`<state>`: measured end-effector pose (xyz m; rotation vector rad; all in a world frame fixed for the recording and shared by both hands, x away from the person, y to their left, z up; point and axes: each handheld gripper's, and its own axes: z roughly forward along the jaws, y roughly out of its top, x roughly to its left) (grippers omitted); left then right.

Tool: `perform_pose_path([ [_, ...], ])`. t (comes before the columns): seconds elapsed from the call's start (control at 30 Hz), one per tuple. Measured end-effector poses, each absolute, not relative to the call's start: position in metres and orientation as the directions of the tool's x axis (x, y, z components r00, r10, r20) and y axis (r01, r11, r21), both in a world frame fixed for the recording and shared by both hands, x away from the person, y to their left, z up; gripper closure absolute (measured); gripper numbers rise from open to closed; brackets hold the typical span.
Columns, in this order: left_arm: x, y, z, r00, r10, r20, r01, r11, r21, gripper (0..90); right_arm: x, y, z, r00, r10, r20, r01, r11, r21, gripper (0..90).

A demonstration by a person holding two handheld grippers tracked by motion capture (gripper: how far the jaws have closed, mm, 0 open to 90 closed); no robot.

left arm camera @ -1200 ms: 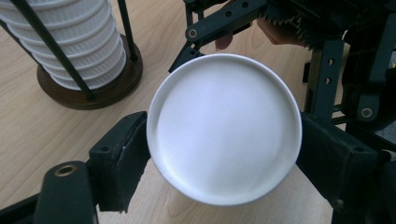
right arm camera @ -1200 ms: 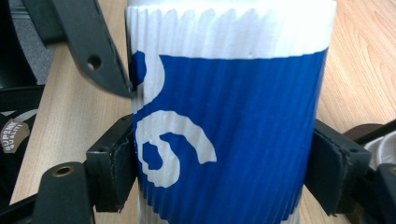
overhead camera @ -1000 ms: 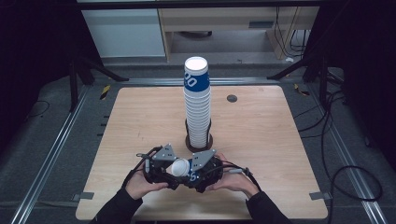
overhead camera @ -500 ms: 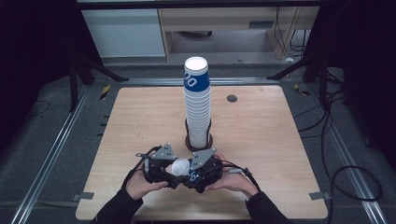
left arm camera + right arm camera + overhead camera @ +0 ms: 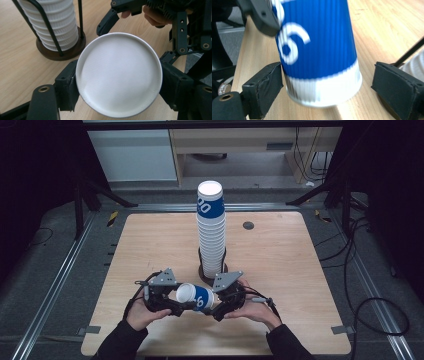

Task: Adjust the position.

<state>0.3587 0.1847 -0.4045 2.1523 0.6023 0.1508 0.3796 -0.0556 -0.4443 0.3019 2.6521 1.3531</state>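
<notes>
Two tongs set around one blue-and-white paper cup [image 5: 197,296], held on its side just above the wooden table [image 5: 280,270] and bridging the gap between them. Left tongs [image 5: 181,306] clenched on the cup's narrow end, pads [image 5: 66,90] pressed against both flanks of the round white bottom that faces the left gripper view: grip enough, probably, to carry the cup alone. Right tongs [image 5: 216,309] released, jaws just opened wider, with the cup's wide, white-banded end between them but no longer squeezed; plain daylight at one pad [image 5: 397,86], very little at the other. Reads as a handover: cup passed from right to left, right letting go only once the left has it firmly. Sideways hold likely chosen so each pair of tongs can take its own end without crowding the other. Beyond the tips of both tongs, and close to them, a tall stack of matching cups [image 5: 211,235] upright in a wire holder on a dark round base [image 5: 72,51], kept near so a cup can go to or from it with a short reach. Both hands low and close together, near the table's front edge.
</notes>
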Motion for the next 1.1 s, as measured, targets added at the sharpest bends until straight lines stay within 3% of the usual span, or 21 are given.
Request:
perform_pose_path([
  [0.27, 0.365, 0.205, -0.398, 0.849, 0.513, -0.127, 0.373, -0.411, 0.832, 26.7, 0.384, -0.071, -0.437, -0.961, 0.277, -0.003, 0.145, 0.511, 0.847, 9.2],
  [0.63, 0.362, 0.206, -0.394, 0.866, 0.450, -0.216, 0.360, -0.265, 0.895, 26.7, 0.387, -0.077, -0.437, -0.962, 0.266, 0.067, 0.181, 0.433, 0.883, 9.1],
  [1.1, 0.357, 0.188, -0.400, 0.901, 0.372, -0.221, 0.344, -0.307, 0.887, 26.8, 0.384, -0.070, -0.438, -0.977, 0.194, 0.089, 0.162, 0.405, 0.900, 9.0],
])
